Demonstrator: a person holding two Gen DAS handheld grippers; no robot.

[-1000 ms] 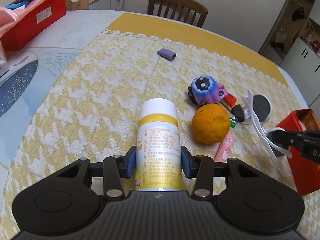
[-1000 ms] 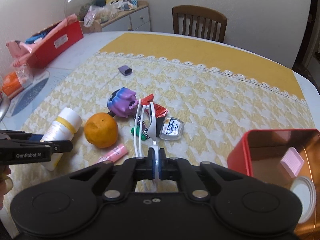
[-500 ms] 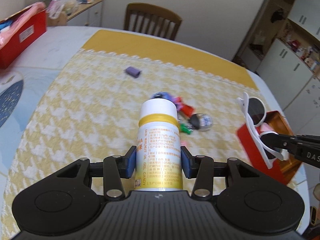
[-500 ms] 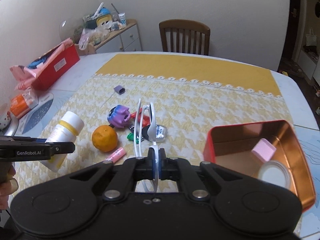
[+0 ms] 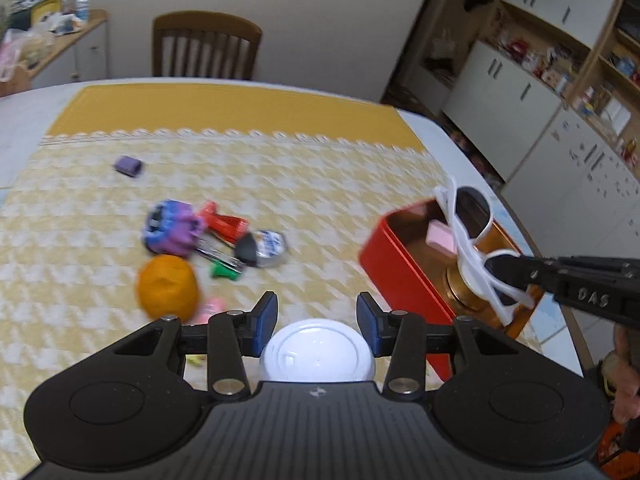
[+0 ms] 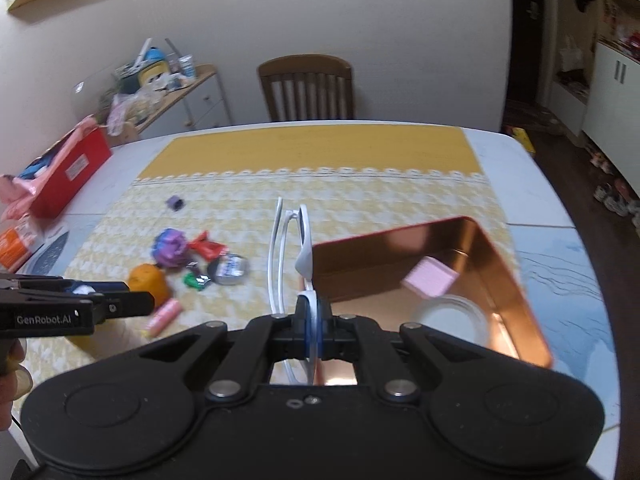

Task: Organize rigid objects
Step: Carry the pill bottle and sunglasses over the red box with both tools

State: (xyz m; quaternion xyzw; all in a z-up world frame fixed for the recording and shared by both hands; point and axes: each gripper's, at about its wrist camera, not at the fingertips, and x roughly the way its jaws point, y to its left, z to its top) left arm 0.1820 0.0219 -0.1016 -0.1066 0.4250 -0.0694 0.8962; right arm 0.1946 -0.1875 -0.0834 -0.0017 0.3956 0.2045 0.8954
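- The left gripper (image 5: 317,314) has its blue pads (image 5: 267,320) part-way apart and clamped on the sides of a white-capped bottle (image 5: 318,354), seen cap-on from the left wrist view, carried above the yellow patterned cloth (image 5: 280,184).
- The right gripper (image 6: 314,330) is pinched fully closed on a pair of white sunglasses (image 6: 298,240), held by the frame near one lens, with the arms sticking forward over the near wall of the red tin (image 6: 516,280).
- The tin sits at the right end of the table and already holds a pink block (image 6: 430,280) and a round white lid (image 6: 456,320).
- Still loose on the cloth: an orange (image 5: 168,286), a purple toy (image 5: 172,228), a red wrapper (image 5: 222,222), a small round case (image 5: 266,246), a pink tube (image 6: 164,316) and a small purple piece (image 5: 128,166).
- Risk: the sunglasses hang from a thin edge grip, so a quick swing could twist them out short of the tin.
- Risk: their long arms could catch on the tin's wall as they go down, tipping or shoving it.
- Risk: both grippers head for the same tin, so they could knock each other at its mouth.
- Risk: the smooth, round bottle might slide if it is tilted further.
- Readable writing: "GenRobot.AI" on the left gripper's side in the right wrist view, and "DAS" on the right gripper in the left wrist view. The writing on the round case is too blurred to read.
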